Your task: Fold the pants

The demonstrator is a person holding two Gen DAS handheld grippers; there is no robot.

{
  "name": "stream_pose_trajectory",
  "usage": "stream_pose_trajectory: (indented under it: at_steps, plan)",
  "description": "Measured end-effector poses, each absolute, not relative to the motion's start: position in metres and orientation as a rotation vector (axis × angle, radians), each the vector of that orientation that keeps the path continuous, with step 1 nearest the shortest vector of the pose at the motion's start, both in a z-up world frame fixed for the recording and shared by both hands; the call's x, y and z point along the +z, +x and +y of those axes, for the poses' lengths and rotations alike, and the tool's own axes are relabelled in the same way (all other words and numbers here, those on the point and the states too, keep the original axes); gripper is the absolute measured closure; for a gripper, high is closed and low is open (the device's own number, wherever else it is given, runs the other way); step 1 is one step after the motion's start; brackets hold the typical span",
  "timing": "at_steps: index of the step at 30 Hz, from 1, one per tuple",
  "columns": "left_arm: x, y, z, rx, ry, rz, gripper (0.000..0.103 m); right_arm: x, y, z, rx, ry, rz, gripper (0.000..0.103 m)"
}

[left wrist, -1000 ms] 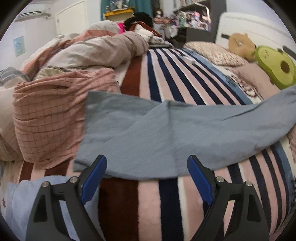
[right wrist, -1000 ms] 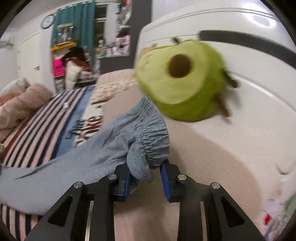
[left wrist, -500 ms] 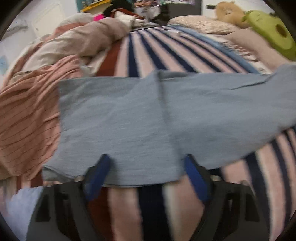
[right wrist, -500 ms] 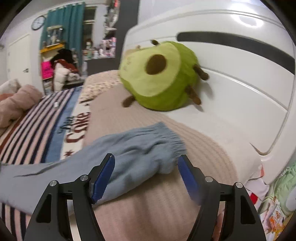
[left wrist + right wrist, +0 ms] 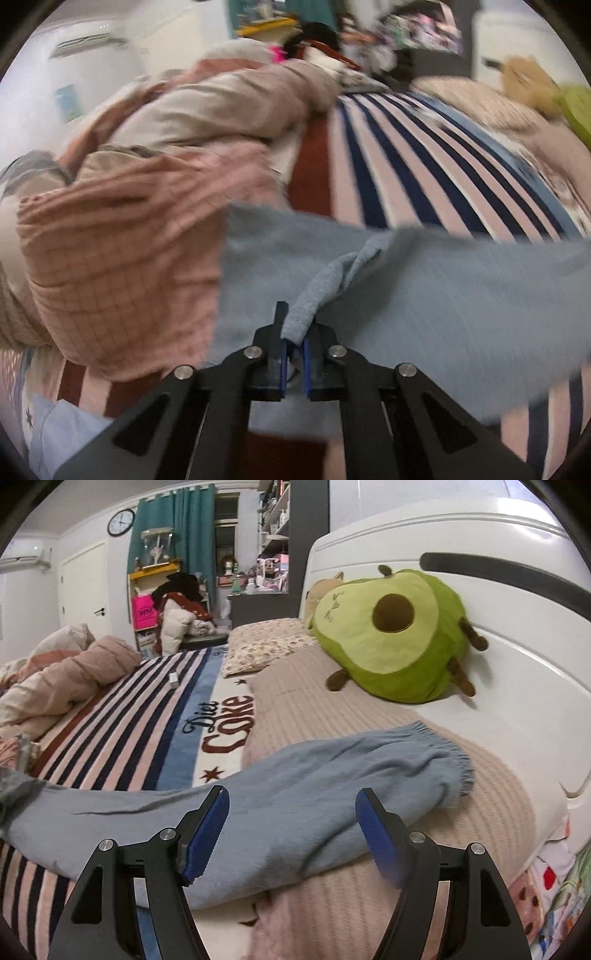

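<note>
Clearly the bed (image 5: 122, 716) carried the pants (image 5: 295, 797) spread flat across its stripes, cuffs toward the avocado plush (image 5: 391, 635), ready for folding. Left gripper (image 5: 293, 354) had pinched shut on the pants' near edge; right gripper (image 5: 291, 830) stood open over a leg, gripping nothing. Open blanket lay beyond.

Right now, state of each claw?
Left claw: shut on a pinched fold of the grey-blue knit pants.
Right claw: open, holding nothing, with the pants' elastic-cuffed leg lying on the bed beyond it.
</note>
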State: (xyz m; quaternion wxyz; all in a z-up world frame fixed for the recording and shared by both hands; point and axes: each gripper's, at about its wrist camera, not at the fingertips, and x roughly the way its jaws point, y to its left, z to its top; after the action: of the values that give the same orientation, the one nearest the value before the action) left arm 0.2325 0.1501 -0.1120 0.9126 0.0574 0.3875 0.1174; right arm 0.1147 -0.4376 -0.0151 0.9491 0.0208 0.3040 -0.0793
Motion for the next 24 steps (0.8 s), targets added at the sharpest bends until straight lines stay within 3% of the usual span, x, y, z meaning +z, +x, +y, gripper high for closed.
stream_pose_trajectory:
  at_steps: [2,3,4,6,17,19,24]
  plan:
    - [-0.108,0.248,0.165,0.331,0.089,0.767,0.097,-0.020,0.120,-0.436,-0.145,0.048,0.639,0.036]
    - [-0.107,0.252,0.169,0.364,0.082,0.763,0.087,-0.022,0.121,-0.435,-0.137,0.051,0.648,0.036]
    - [-0.106,0.257,0.175,0.416,0.075,0.753,0.064,-0.024,0.122,-0.435,-0.134,0.049,0.655,0.036]
    - [-0.101,0.260,0.180,0.471,0.067,0.707,0.033,-0.028,0.123,-0.436,-0.145,0.036,0.666,0.036]
    - [-0.083,0.220,0.131,0.118,-0.022,0.729,0.031,-0.042,0.099,-0.473,-0.247,0.112,0.685,0.020]
    - [-0.085,0.211,0.117,0.039,-0.046,0.733,0.029,-0.043,0.093,-0.483,-0.267,0.126,0.687,0.012]
    - [-0.092,0.197,0.090,-0.049,-0.066,0.745,0.028,-0.045,0.092,-0.511,-0.269,0.186,0.682,0.011]
